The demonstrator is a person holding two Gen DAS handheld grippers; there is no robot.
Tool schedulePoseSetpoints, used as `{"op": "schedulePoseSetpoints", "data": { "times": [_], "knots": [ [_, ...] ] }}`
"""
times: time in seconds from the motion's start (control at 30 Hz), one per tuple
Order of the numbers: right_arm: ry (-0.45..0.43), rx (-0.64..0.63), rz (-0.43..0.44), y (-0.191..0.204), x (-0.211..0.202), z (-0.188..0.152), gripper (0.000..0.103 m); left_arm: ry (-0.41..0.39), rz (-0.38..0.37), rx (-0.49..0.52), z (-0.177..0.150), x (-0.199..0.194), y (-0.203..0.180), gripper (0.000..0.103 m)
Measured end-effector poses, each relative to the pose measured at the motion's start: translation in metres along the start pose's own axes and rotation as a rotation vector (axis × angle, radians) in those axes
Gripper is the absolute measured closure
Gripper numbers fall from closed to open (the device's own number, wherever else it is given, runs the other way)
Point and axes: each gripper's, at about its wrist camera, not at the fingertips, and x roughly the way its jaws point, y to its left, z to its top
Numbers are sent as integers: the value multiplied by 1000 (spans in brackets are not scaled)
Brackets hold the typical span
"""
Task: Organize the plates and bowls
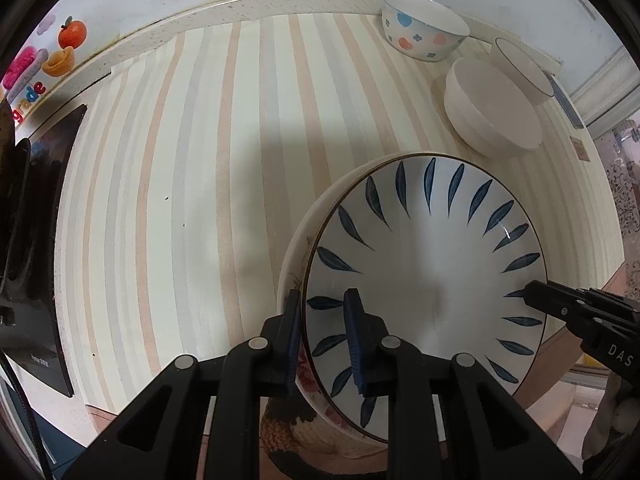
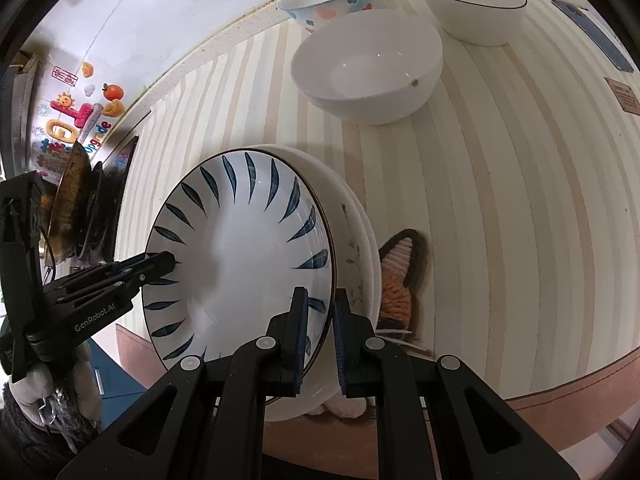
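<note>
A white plate with blue leaf marks (image 1: pixel 428 276) lies on top of a stack with a floral plate (image 1: pixel 292 280) under it, at the table's near edge. My left gripper (image 1: pixel 324 332) is shut on the stack's left rim, one finger inside and one outside. My right gripper (image 2: pixel 320 332) is shut on the opposite rim of the same stack (image 2: pixel 240 256). Each gripper shows in the other's view, the right one (image 1: pixel 532 296) and the left one (image 2: pixel 168 264). Three bowls stand at the back: a spotted one (image 1: pixel 420 28), a plain white one (image 1: pixel 492 112) and a dark-rimmed one (image 1: pixel 524 68).
The table has a striped cloth (image 1: pixel 200 160). A knitted coaster (image 2: pixel 396 284) lies beside the stack. A dark tablet-like slab (image 1: pixel 44 220) sits at the left edge. A phone (image 2: pixel 592 32) lies at the far right. A wall with stickers (image 1: pixel 60 48) stands behind.
</note>
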Motion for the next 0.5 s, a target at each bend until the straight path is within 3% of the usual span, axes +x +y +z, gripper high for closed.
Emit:
{"op": "schedulePoseSetpoints", "data": {
  "times": [0.5],
  "knots": [
    [8,19,17,-7,5,2,88,19,15,11,-2,13,-5,85]
  ]
}}
